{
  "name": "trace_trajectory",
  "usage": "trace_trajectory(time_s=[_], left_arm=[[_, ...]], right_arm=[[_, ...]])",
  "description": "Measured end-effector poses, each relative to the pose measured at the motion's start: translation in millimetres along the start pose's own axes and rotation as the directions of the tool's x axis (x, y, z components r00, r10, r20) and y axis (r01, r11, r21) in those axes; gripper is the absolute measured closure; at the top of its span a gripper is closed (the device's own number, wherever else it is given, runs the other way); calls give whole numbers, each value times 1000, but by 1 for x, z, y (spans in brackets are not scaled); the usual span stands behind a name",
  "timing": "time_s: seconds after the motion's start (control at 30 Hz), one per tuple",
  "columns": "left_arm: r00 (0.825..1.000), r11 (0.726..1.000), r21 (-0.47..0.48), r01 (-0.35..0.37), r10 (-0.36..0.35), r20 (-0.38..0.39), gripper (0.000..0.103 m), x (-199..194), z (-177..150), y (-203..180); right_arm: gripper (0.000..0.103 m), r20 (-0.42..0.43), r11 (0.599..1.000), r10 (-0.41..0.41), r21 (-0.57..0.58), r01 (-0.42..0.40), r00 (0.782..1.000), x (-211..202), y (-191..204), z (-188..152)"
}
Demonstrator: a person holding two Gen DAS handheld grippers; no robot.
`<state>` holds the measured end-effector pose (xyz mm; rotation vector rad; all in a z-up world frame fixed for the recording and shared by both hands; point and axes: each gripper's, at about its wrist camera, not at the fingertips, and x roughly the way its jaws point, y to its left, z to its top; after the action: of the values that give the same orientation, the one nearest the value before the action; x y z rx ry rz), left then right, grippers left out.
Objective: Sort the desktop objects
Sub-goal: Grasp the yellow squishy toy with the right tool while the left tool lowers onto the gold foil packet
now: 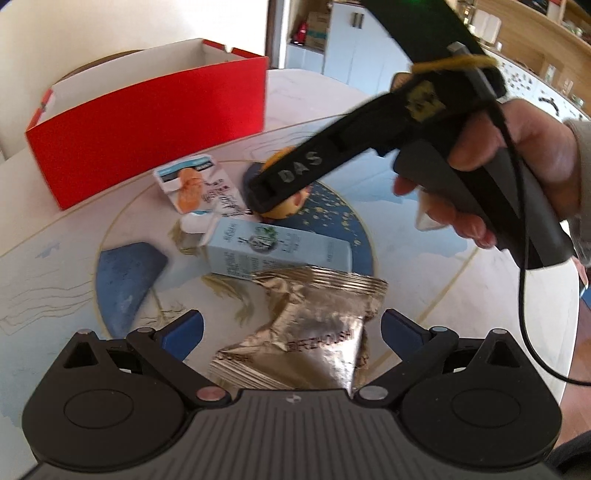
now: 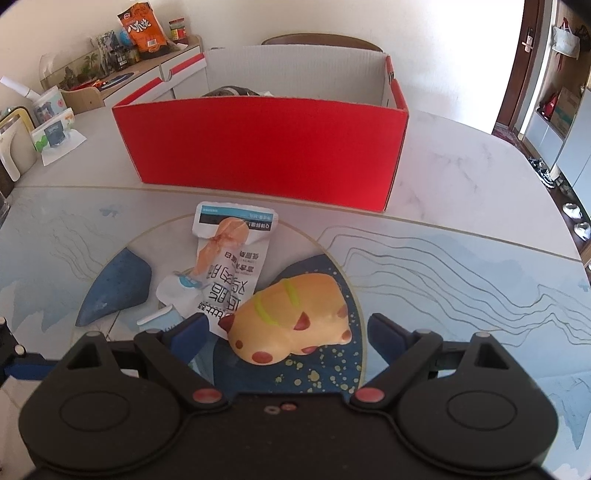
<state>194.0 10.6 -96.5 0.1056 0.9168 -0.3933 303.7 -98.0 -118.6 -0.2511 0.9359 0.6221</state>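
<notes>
Both claws stand apart: the left claw (image 1: 291,330) straddles a silver foil packet (image 1: 314,332), the right claw (image 2: 286,334) brackets a yellow toy (image 2: 291,319) (neither touching) mid-worktop (image 2: 461,177), the red box (image 2: 266,155) nearer its far edge.

The right gripper (image 1: 273,184) bears the pale letters "DAS" along one black finger, just in front of the red box (image 1: 147,125). Behind that box, on a cabinet, an orange snack bag (image 2: 142,27) shows large Chinese characters. The white pouch (image 2: 229,266) near the box carries Chinese print, upside down.
</notes>
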Motion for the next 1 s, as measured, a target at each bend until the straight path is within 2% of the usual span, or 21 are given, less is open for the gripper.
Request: trace_trajectory(time_s=[0.13, 0.43, 0.63, 0.8, 0.93, 1.0], left_arm=[[1000, 1000, 26, 2, -3, 11, 0, 4, -1, -5], [1000, 1000, 16, 2, -2, 20, 1, 8, -10, 0], [1000, 998, 56, 14, -15, 27, 2, 6, -16, -3], [1000, 999, 47, 8, -9, 19, 11, 8, -17, 2], [1000, 999, 35, 23, -23, 16, 15, 7, -15, 6], [999, 999, 27, 27, -27, 17, 21, 7, -14, 8]], right_arm=[[11, -11, 1000, 1, 2, -1, 1000, 4, 1, 0], [15, -27, 1000, 10, 13, -10, 1000, 8, 0, 0], [19, -33, 1000, 9, -3, -9, 999, 9, 2, -2], [22, -38, 1000, 8, -1, -8, 999, 9, 1, -2], [25, -37, 1000, 2, -5, -2, 999, 8, 1, -2], [28, -36, 1000, -5, -6, 5, 999, 7, 1, -2]])
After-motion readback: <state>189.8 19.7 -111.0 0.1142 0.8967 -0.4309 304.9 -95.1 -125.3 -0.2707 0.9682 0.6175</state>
